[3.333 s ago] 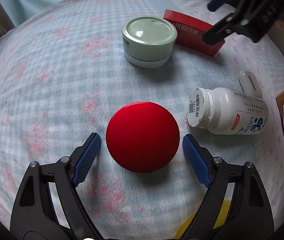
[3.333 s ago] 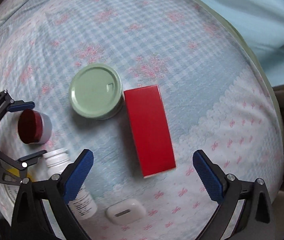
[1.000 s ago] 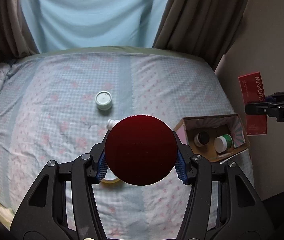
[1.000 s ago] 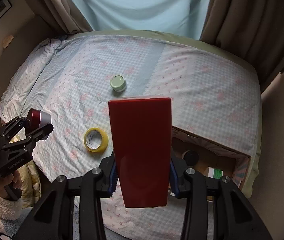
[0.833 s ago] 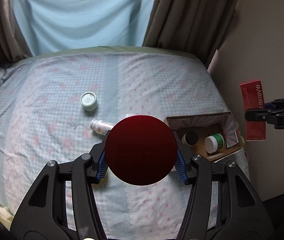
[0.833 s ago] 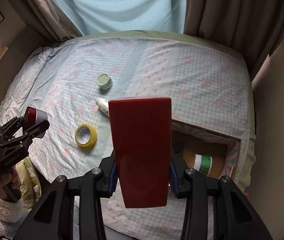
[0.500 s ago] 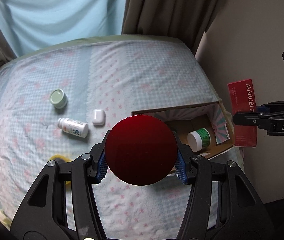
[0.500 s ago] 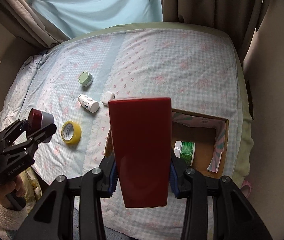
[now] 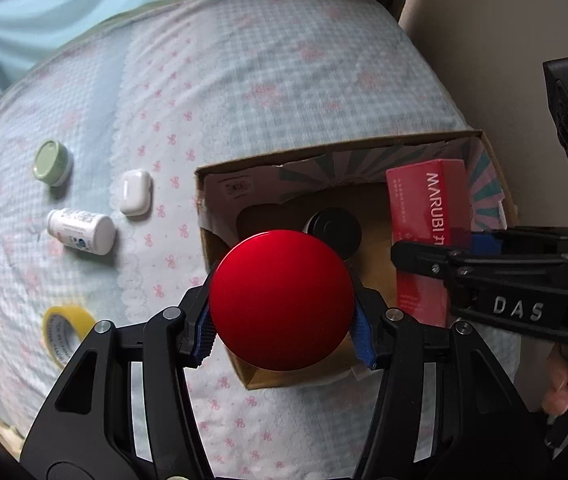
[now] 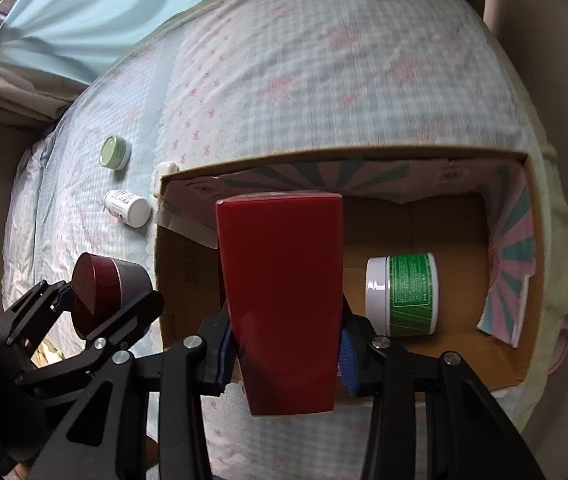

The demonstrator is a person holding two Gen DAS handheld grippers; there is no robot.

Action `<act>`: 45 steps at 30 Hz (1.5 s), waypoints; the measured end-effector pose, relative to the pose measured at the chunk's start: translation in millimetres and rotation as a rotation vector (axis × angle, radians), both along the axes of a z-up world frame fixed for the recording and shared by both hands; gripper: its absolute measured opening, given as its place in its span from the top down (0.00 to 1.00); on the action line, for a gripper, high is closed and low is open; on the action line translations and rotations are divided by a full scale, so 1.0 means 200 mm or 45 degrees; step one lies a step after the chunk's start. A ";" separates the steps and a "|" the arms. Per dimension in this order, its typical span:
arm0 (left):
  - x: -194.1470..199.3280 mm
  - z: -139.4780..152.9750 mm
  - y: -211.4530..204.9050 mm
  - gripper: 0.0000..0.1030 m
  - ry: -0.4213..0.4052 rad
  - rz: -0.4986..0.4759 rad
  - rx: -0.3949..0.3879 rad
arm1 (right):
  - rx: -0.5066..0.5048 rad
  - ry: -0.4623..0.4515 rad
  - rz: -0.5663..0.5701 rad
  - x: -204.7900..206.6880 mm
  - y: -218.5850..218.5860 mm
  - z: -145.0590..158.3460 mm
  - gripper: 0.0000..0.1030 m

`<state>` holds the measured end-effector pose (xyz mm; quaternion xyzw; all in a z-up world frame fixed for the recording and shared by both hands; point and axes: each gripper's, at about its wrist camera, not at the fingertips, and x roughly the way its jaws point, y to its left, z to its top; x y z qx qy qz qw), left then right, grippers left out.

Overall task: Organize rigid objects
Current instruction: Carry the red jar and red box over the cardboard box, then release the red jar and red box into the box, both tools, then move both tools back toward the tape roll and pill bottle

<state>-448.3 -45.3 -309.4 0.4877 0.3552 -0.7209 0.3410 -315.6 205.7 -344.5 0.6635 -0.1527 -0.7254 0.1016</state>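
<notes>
On the bed (image 9: 268,60) sits an open cardboard box (image 10: 532,264) holding a green-labelled jar (image 10: 408,294). The right claw (image 10: 284,344) clamps a tall red box (image 10: 282,304) between its blue pads, above the cardboard box's opening. The left claw (image 9: 284,330) pinches a round red tin (image 9: 282,300) over the cardboard box's near-left corner.

Soft daylight came through the pale blue curtain (image 10: 96,12), leaving faint shadows. The bed (image 9: 284,80) was slightly motion-blurred. Fisheye curvature bent both views, with dark corners. A dull sheen lay on the red tin (image 9: 282,300).
</notes>
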 end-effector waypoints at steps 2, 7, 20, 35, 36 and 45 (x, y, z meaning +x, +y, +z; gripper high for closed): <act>-0.04 -0.10 -0.03 0.51 -0.025 0.010 0.037 | 0.029 -0.029 -0.029 0.00 0.01 -0.10 0.63; -0.13 -0.25 -0.01 0.51 -0.076 -0.046 0.064 | 0.040 -0.061 -0.059 0.02 0.06 -0.23 0.63; -0.18 -0.34 0.04 0.51 -0.109 -0.100 0.101 | 0.038 -0.101 -0.133 -0.03 0.23 -0.21 0.62; -0.05 -0.16 0.07 0.00 -0.067 -0.131 0.019 | -0.006 -0.018 -0.213 -0.02 0.38 0.01 0.00; -0.04 -0.15 0.07 0.00 -0.062 -0.120 0.017 | -0.008 -0.011 -0.214 -0.02 0.39 0.03 0.00; 0.11 0.11 0.13 0.00 -0.052 -0.046 -0.060 | 0.101 0.056 -0.200 0.08 0.33 0.22 0.00</act>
